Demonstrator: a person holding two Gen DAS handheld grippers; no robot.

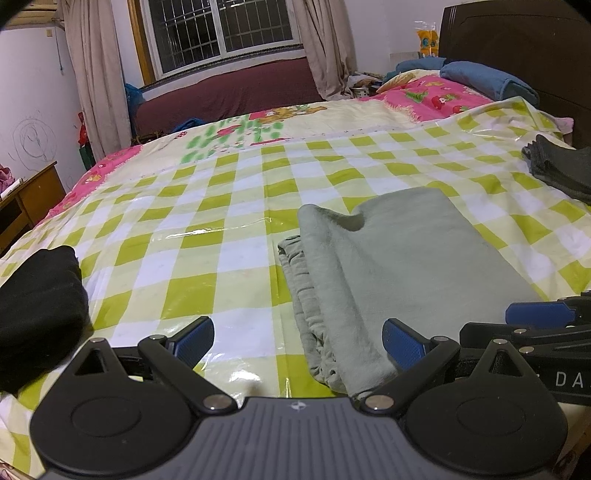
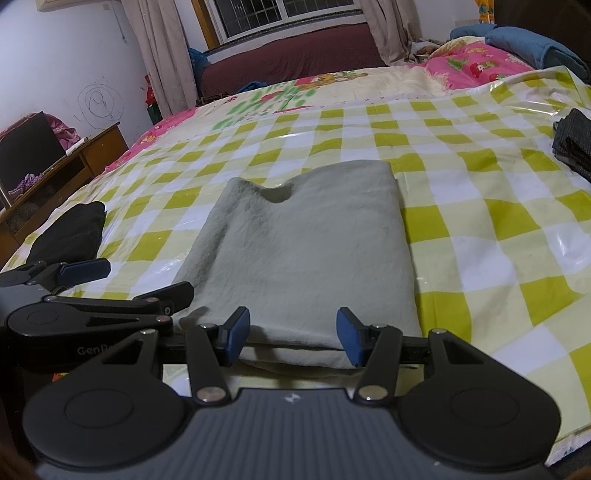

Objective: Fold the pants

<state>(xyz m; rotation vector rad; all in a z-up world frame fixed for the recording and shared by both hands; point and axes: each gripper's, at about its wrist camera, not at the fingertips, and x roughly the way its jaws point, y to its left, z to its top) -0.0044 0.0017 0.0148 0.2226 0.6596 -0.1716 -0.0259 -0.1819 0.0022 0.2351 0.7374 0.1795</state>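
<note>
2 grippers, left and right, gape empty at folded grey pants; black garment left, dark pile right

A barred window is flanked by beige curtains. A maroon sofa is set below. Scribbles are seen on the white wall; a wooden desk stands alongside.
</note>
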